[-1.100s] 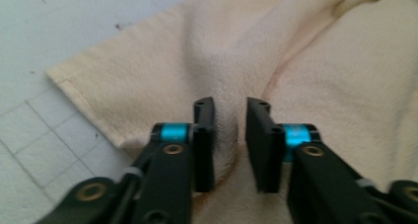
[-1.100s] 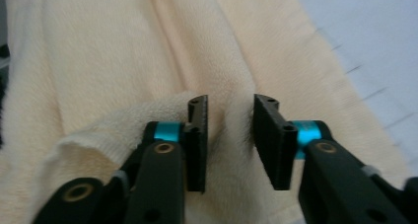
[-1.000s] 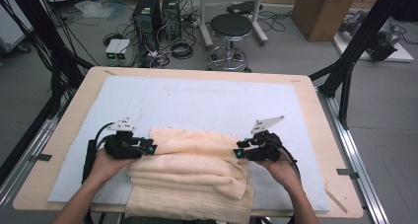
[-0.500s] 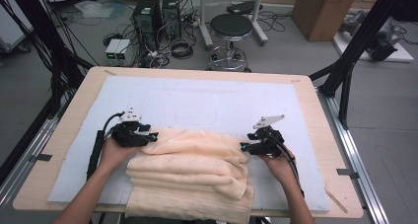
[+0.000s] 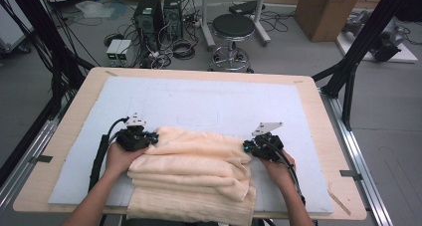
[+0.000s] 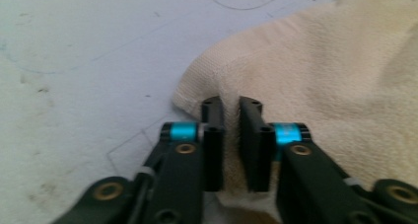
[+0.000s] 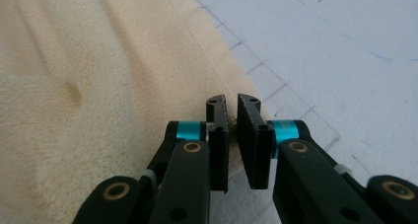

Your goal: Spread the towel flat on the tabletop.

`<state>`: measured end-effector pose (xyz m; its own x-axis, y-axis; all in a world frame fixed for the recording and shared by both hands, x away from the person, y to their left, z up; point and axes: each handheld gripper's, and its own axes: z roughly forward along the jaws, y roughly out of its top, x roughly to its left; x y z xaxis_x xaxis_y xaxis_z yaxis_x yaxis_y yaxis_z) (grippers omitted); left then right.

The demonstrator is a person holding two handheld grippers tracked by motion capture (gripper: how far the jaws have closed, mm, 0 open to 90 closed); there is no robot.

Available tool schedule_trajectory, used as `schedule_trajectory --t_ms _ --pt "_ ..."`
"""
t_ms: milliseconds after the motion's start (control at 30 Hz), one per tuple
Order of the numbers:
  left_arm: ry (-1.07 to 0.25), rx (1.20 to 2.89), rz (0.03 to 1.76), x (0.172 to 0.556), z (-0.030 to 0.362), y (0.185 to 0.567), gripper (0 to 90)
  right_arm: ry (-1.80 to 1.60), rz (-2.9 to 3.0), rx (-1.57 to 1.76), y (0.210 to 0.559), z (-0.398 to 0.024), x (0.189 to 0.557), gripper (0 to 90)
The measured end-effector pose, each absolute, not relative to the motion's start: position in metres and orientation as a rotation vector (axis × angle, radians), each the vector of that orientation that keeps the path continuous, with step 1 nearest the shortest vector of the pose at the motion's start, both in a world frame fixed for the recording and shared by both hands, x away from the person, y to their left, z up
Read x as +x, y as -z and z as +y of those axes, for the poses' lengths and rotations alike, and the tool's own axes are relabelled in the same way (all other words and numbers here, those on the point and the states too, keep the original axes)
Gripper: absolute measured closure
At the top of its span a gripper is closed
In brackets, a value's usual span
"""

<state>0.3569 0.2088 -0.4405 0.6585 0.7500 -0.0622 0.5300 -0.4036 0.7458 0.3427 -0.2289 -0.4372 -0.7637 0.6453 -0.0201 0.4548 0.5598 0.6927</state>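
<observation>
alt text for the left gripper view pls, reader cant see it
Two black jaws of the left gripper have just closed on a fold at the corner of a cream towel, pinching the cloth between the pads. The towel fills the right side; pale grey table covering with faint pen lines lies to the left.

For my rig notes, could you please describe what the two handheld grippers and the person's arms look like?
Both the left gripper and the right gripper are black, with flat black jaws, turquoise bands and brass-coloured rivets. Each has a grey three-cornered plate on top and trails a black cable. The forearms are bare, without sleeves.
</observation>
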Motion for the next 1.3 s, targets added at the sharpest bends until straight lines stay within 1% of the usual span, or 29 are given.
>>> schedule_trajectory --t_ms 100,167,267,500,767,900,1000,1100,1167,1233,1300 --pt "-0.332 2.084 0.999 0.357 0.213 0.439 84.6 -1.064 2.54 0.937 0.437 -0.234 0.346 87.2" --pt "-0.356 2.082 0.982 0.355 0.214 0.435 84.8 -1.092 2.537 0.937 0.435 -0.237 0.346 87.6" --pt "-0.377 2.019 0.972 0.353 0.218 0.427 84.8 -1.15 2.509 0.945 0.43 -0.24 0.347 87.7" --pt "-0.399 1.901 0.966 0.347 0.227 0.41 84.8 -1.235 2.447 0.893 0.395 -0.24 0.348 87.7" --pt "-0.403 1.86 0.927 0.34 0.233 0.397 84.8 -1.333 2.437 0.867 0.372 -0.243 0.35 87.7" --pt "-0.392 1.872 0.894 0.33 0.233 0.394 84.8 -1.355 2.47 0.841 0.371 -0.243 0.345 87.7" --pt "-0.389 1.886 0.861 0.315 0.233 0.395 84.8 -1.364 2.501 0.81 0.372 -0.237 0.335 87.7" --pt "-0.364 1.904 0.836 0.3 0.233 0.399 84.9 -1.348 2.544 0.779 0.379 -0.231 0.322 87.7" --pt "-0.35 1.95 0.822 0.293 0.234 0.402 85.0 -1.336 2.586 0.757 0.388 -0.228 0.315 87.7" --pt "-0.36 1.949 0.84 0.297 0.235 0.403 85.2 -1.309 2.613 0.751 0.393 -0.226 0.315 87.8" --pt "-0.386 1.936 0.877 0.315 0.235 0.401 85.5 -1.291 2.615 0.751 0.394 -0.225 0.325 88.5"
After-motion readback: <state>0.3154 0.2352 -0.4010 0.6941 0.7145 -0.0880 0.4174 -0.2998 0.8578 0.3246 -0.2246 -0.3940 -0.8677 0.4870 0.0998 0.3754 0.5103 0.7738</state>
